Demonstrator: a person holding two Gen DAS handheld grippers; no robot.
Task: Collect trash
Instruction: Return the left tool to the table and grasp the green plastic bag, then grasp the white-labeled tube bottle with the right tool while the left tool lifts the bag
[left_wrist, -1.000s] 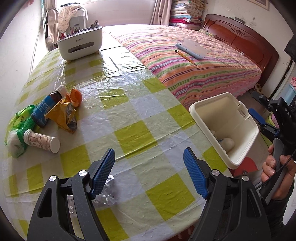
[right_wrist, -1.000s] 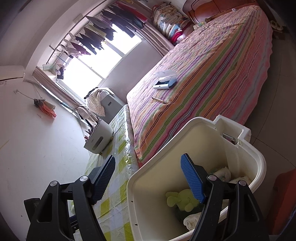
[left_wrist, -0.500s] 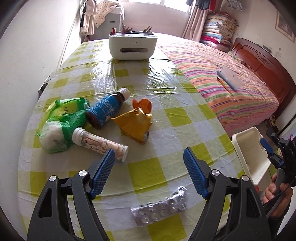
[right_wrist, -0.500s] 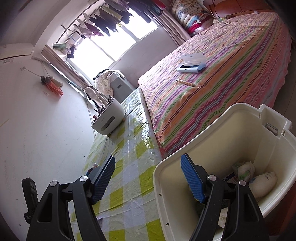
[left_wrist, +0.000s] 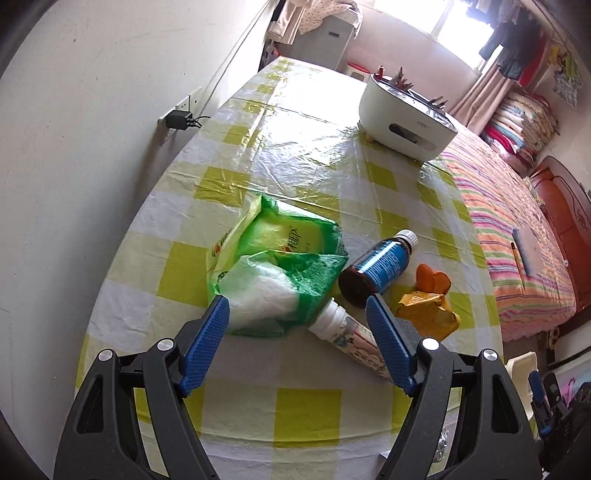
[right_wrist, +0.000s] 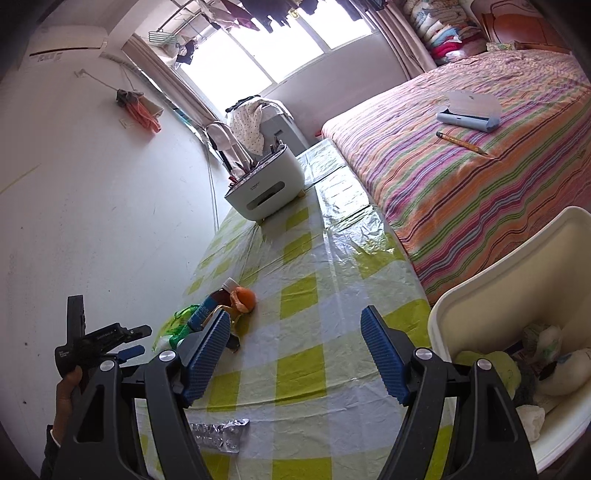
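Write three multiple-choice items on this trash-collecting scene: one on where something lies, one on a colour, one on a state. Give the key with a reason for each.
1. Where does the blister pack lie?
A. on the table near its front edge
B. on the bed
C. in the bin

2. What colour is the label on the brown bottle?
A. red
B. blue
C. white

3. How does the left gripper stand?
A. shut on the green bag
B. shut on the tube
C. open, holding nothing

Key:
1 A: the right wrist view shows it flat on the checked tablecloth, outside the white bin.
2 B: the label is blue, under a white cap.
3 C: its pads stand apart above the green bag and the tube, pressing neither.
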